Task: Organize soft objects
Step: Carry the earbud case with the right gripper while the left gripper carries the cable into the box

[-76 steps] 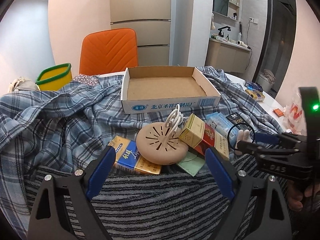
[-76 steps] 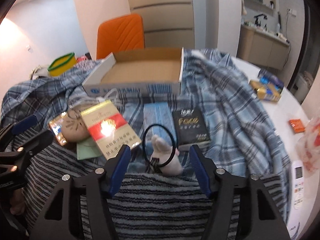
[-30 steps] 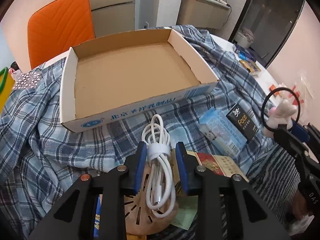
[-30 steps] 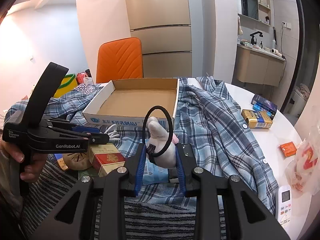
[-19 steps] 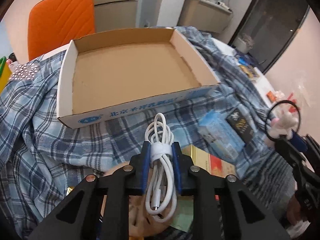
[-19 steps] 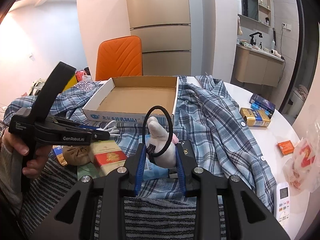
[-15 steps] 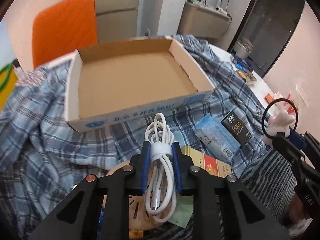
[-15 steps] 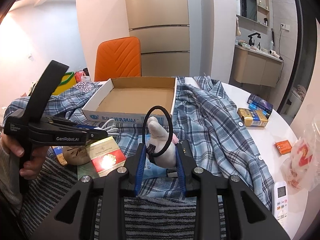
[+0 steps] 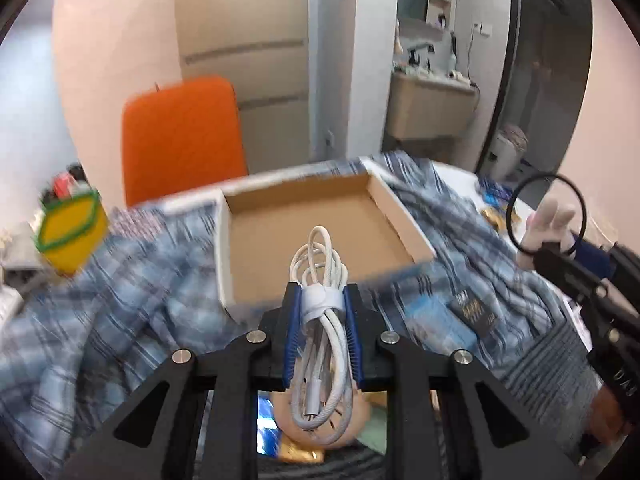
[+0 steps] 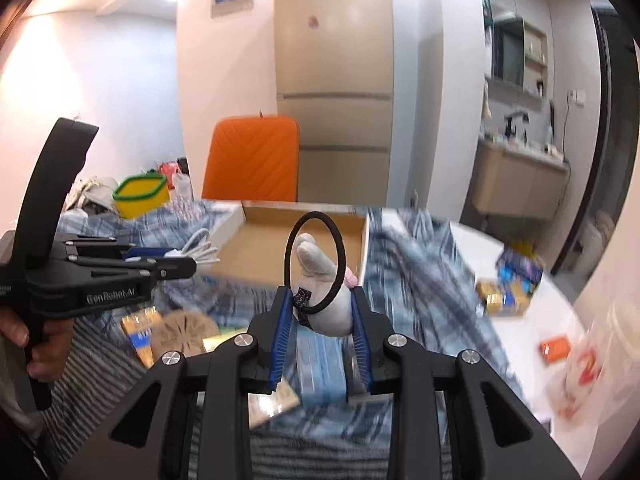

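My left gripper [image 9: 321, 300] is shut on a coiled white cable [image 9: 320, 344] and holds it in the air in front of the open cardboard box [image 9: 312, 232]. My right gripper [image 10: 320, 308] is shut on a small white plush bunny with a black hair tie [image 10: 320, 280], also lifted, facing the same box [image 10: 296, 240]. The left gripper and cable show at the left of the right wrist view [image 10: 176, 264]. The bunny and right gripper show at the right of the left wrist view [image 9: 548, 228].
A plaid shirt [image 9: 120, 300] covers the table under the box. Packets, a blue box [image 10: 320, 364] and a tan round disc [image 10: 184, 332] lie on a striped towel [image 10: 100, 364]. An orange chair [image 10: 252, 160] and a yellow tub [image 10: 140, 196] stand behind. Small boxes [image 10: 512, 280] lie on the white table at right.
Both grippers closed on their objects and lifted them: the left took the cable off the disc, the right took the bunny off the towel. Both have risen and tilted up toward the box.
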